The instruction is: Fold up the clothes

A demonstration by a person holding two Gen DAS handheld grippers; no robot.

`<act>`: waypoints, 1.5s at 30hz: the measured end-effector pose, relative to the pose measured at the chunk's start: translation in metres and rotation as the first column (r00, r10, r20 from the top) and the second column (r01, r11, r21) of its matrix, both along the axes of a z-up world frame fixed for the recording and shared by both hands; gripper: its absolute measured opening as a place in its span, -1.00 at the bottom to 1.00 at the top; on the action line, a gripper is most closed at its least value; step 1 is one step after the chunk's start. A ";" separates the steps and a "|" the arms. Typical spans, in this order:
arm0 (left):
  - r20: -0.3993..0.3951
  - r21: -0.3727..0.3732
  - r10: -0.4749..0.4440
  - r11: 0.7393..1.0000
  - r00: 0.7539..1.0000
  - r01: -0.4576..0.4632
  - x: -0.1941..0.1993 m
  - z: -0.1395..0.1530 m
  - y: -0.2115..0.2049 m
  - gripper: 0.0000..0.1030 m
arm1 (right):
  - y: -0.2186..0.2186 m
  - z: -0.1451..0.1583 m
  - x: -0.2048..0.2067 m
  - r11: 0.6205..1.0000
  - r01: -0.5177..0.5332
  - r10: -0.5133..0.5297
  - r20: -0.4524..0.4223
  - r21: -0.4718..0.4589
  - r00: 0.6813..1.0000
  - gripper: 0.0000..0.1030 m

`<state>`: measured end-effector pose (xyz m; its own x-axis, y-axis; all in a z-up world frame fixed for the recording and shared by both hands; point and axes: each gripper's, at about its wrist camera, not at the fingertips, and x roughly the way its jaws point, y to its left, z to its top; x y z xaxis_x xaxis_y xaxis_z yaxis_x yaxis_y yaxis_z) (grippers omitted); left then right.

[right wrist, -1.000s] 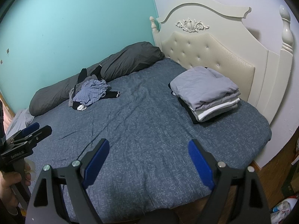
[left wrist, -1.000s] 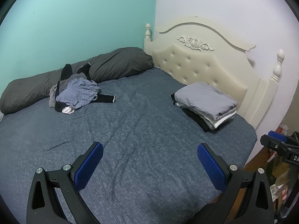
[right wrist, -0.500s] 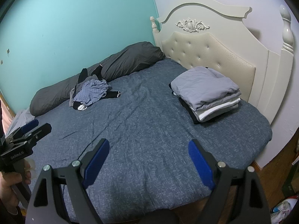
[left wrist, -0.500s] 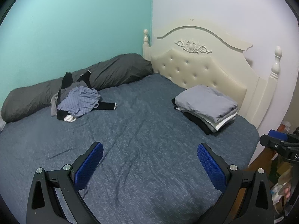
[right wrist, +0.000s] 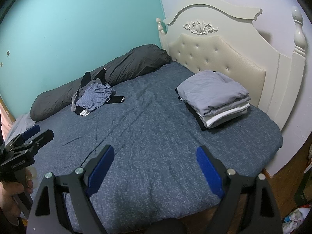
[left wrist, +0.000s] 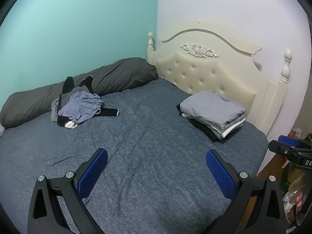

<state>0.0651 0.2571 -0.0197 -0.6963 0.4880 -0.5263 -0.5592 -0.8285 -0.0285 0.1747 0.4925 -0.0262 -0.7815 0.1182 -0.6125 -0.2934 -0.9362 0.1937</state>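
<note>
Both grippers, left gripper and right gripper, spread and empty; reaching toward the unfolded pile beside the bolster risks snagging several tangled garments together.

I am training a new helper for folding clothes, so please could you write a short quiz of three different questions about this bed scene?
1. True or false: the left gripper is shut on a garment.
2. Where does the folded stack lie? A) beside the headboard B) on the dark pillow C) on the floor
3. Fill in: the unfolded heap rests against the dark ____.

Key: 1 false, its jaws stand open over the bed and hold nothing, as with the right gripper; 2 A; 3 pillow.
</note>
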 end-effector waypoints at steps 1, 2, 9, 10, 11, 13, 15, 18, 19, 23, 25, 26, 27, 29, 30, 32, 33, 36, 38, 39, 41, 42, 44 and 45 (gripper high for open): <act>-0.001 0.001 0.000 1.000 1.000 0.000 0.001 0.000 0.000 0.99 | 0.000 0.000 0.001 1.000 0.002 -0.002 -0.001 0.000 1.000 0.69; -0.003 0.002 0.000 1.000 1.000 0.000 0.001 0.000 -0.001 0.99 | -0.001 0.000 0.002 1.000 0.003 -0.003 -0.002 0.000 1.000 0.69; -0.009 0.006 -0.002 1.000 1.000 0.002 0.004 0.000 -0.002 0.99 | -0.004 0.003 0.005 1.000 0.005 -0.005 -0.010 0.008 1.000 0.69; -0.009 0.006 -0.003 1.000 1.000 0.003 0.004 0.000 -0.002 0.99 | -0.004 0.003 0.006 1.000 0.005 -0.005 -0.011 0.009 1.000 0.69; -0.009 0.008 -0.003 1.000 1.000 0.003 0.004 0.001 -0.002 0.99 | -0.004 0.003 0.006 1.000 0.007 -0.006 -0.012 0.010 1.000 0.69; -0.010 0.009 -0.003 1.000 1.000 0.003 0.005 0.001 -0.002 0.99 | -0.005 0.004 0.008 1.000 0.010 -0.010 -0.017 0.015 1.000 0.69; -0.012 0.010 -0.002 1.000 1.000 0.002 0.006 0.001 -0.002 0.99 | -0.005 0.004 0.009 1.000 0.010 -0.010 -0.016 0.015 1.000 0.69; -0.014 0.013 -0.003 1.000 1.000 0.003 0.008 0.001 -0.002 0.99 | -0.007 0.003 0.010 1.000 0.012 -0.012 -0.015 0.016 1.000 0.69; -0.015 0.013 -0.003 1.000 1.000 0.003 0.008 0.001 -0.002 0.99 | -0.007 0.003 0.011 1.000 0.015 -0.014 -0.015 0.017 1.000 0.69; -0.017 0.014 -0.002 1.000 1.000 0.003 0.008 0.001 -0.002 0.99 | -0.006 0.002 0.010 1.000 0.014 -0.014 -0.013 0.016 1.000 0.69; -0.018 0.016 -0.002 1.000 1.000 0.002 0.008 0.001 -0.001 0.99 | -0.006 0.002 0.010 1.000 0.015 -0.015 -0.012 0.017 1.000 0.69; -0.018 0.017 -0.003 1.000 1.000 0.003 0.008 0.001 -0.001 0.99 | -0.007 0.003 0.009 1.000 0.015 -0.015 -0.012 0.016 1.000 0.69; -0.018 0.017 -0.003 1.000 1.000 0.004 0.008 0.002 -0.001 0.99 | -0.007 0.003 0.009 1.000 0.016 -0.016 -0.012 0.017 1.000 0.69; -0.020 0.016 -0.004 1.000 1.000 0.004 0.009 0.002 0.000 0.99 | -0.007 0.003 0.010 1.000 0.021 -0.021 -0.013 0.018 1.000 0.69; -0.020 0.017 -0.004 1.000 1.000 0.005 0.009 0.002 0.000 0.99 | -0.006 0.003 0.010 1.000 0.025 -0.024 -0.015 0.019 1.000 0.69; -0.021 0.017 -0.005 1.000 1.000 0.005 0.009 0.002 0.000 0.99 | -0.006 0.003 0.011 0.999 0.027 -0.026 -0.016 0.020 1.000 0.69; -0.021 0.017 -0.006 1.000 1.000 0.006 0.009 0.002 0.000 0.99 | -0.006 0.003 0.011 0.999 0.027 -0.027 -0.017 0.020 0.999 0.70; -0.020 0.016 -0.009 1.000 1.000 0.010 0.009 0.002 0.001 0.99 | -0.006 0.003 0.012 0.999 0.029 -0.029 -0.019 0.023 0.999 0.69; -0.019 0.015 -0.012 1.000 1.000 0.012 0.009 0.002 0.002 0.99 | -0.005 0.003 0.013 0.999 0.031 -0.030 -0.021 0.023 0.999 0.69; -0.018 0.015 -0.012 1.000 1.000 0.013 0.009 0.002 0.002 0.99 | -0.005 0.003 0.014 0.999 0.030 -0.030 -0.021 0.022 0.999 0.69; -0.017 0.015 -0.013 1.000 1.000 0.014 0.009 0.002 0.002 0.99 | -0.004 0.003 0.014 0.999 0.030 -0.030 -0.021 0.021 0.999 0.69; -0.016 0.015 -0.014 1.000 1.000 0.014 0.010 0.002 0.003 0.99 | -0.004 0.003 0.014 0.999 0.029 -0.028 -0.021 0.019 0.999 0.69; -0.016 0.015 -0.014 1.000 1.000 0.014 0.009 0.002 0.002 0.99 | -0.003 0.003 0.014 0.999 0.029 -0.029 -0.020 0.020 0.999 0.69; -0.016 0.014 -0.014 1.000 1.000 0.014 0.009 0.002 0.002 0.99 | -0.003 0.003 0.014 0.999 0.029 -0.028 -0.020 0.019 0.999 0.69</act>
